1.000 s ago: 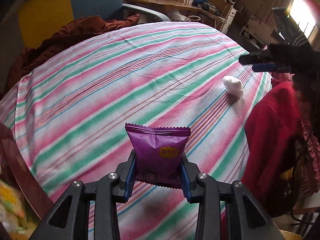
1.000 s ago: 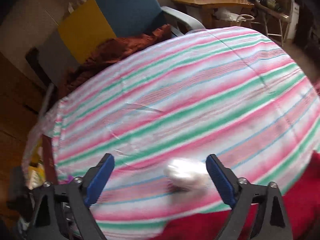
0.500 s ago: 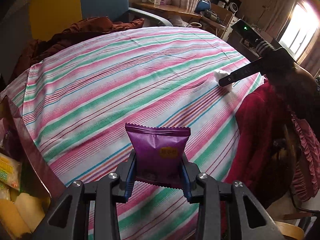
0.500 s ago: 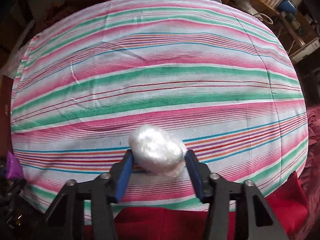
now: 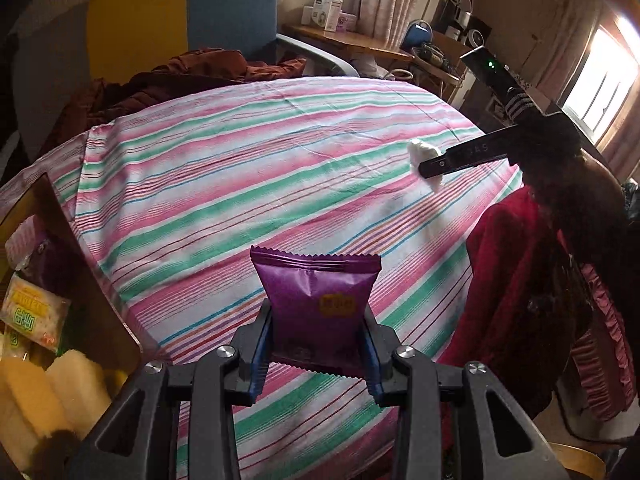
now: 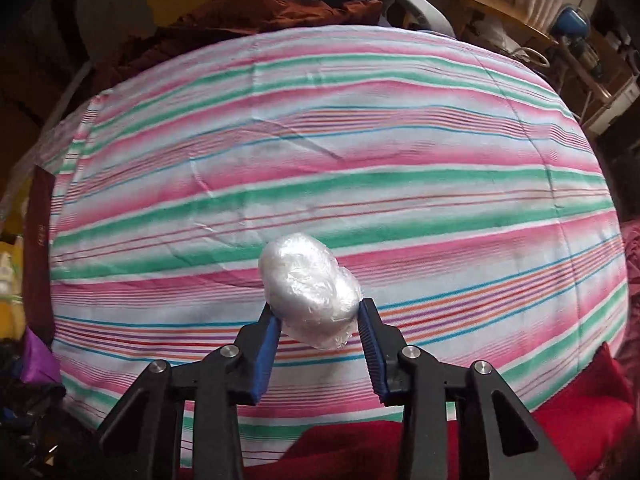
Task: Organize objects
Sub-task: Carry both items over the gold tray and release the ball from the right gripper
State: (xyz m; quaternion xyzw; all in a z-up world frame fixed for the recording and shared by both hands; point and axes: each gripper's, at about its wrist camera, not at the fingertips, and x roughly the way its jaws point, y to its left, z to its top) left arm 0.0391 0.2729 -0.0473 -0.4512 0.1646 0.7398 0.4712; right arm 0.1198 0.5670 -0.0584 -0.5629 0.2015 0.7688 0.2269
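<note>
The left gripper was found clamped on a purple snack packet, its blue pads pressing the packet's lower sides so that the sealed top edge stood upright, clear of the cloth. The hold low on the pouch appeared chosen to keep the crinkly body from slipping out.

The right gripper had just been closing, and its pads now bore against both sides of a white plastic-wrapped bundle, which sat between them at the near edge of the table. Whether the bundle was lifted or still rested on the cloth could not be determined. In the left wrist view the same bundle showed at the far right of the table, partly behind the right gripper's finger.

The striped tablecloth carried no other loose items. A brown box stood at the table's left edge, holding packaged snacks and pale yellow blocks; in my judgement it was the collection point, which accounted for the packet being carried beside it. A red garment lay along the near side.
</note>
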